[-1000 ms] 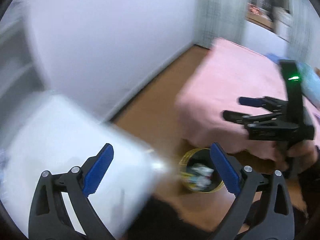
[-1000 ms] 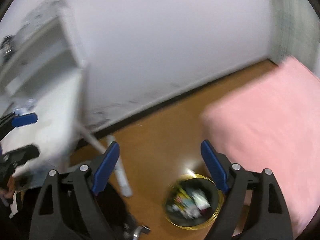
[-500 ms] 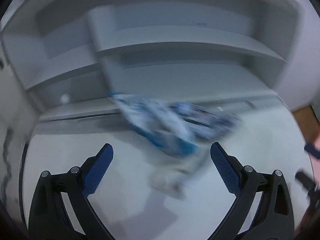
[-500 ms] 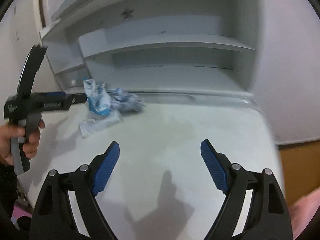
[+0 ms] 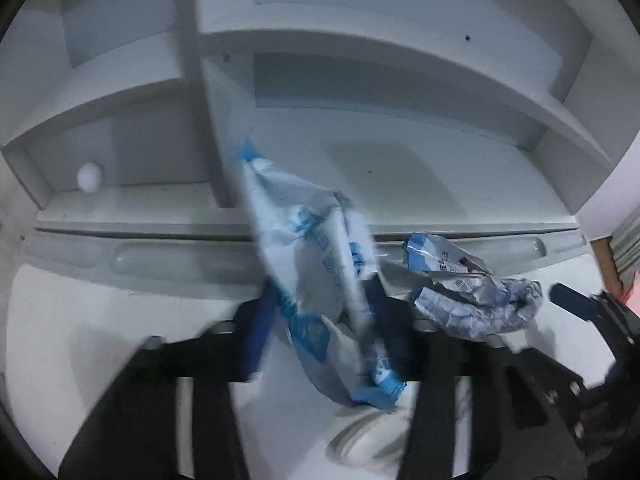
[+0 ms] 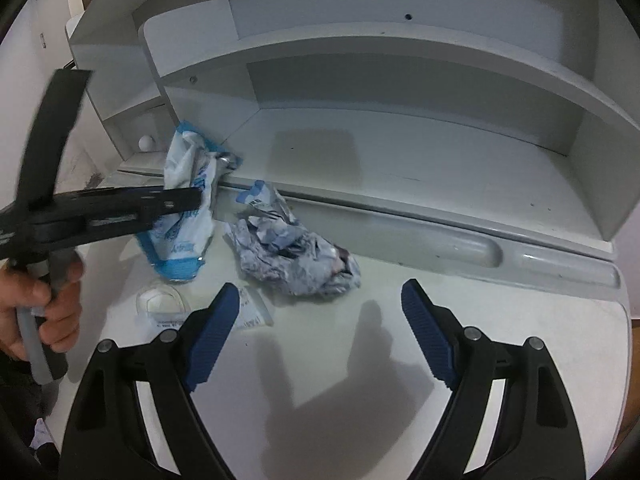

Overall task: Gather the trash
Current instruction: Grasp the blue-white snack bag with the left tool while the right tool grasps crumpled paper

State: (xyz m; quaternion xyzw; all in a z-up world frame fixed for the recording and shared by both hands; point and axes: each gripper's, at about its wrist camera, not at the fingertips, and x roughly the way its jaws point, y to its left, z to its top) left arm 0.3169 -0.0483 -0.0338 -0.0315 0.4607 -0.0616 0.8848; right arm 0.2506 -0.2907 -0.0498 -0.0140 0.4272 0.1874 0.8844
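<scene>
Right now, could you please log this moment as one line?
left gripper: shut on blue-white bag | right gripper: open | crumpled wrapper: on desk

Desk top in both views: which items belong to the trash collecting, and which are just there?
Job:
- blue-and-white wrapper, gripped by the left gripper
- crumpled wrapper
- small clear packet
- round clear lid, probably trash
- right gripper, open and empty

Just there:
- white ball in the shelf cubby
- shelf unit
- desk

Black tongs (image 6: 320, 332), ribbed blue pads (image 6: 426, 330), silver screws
</scene>
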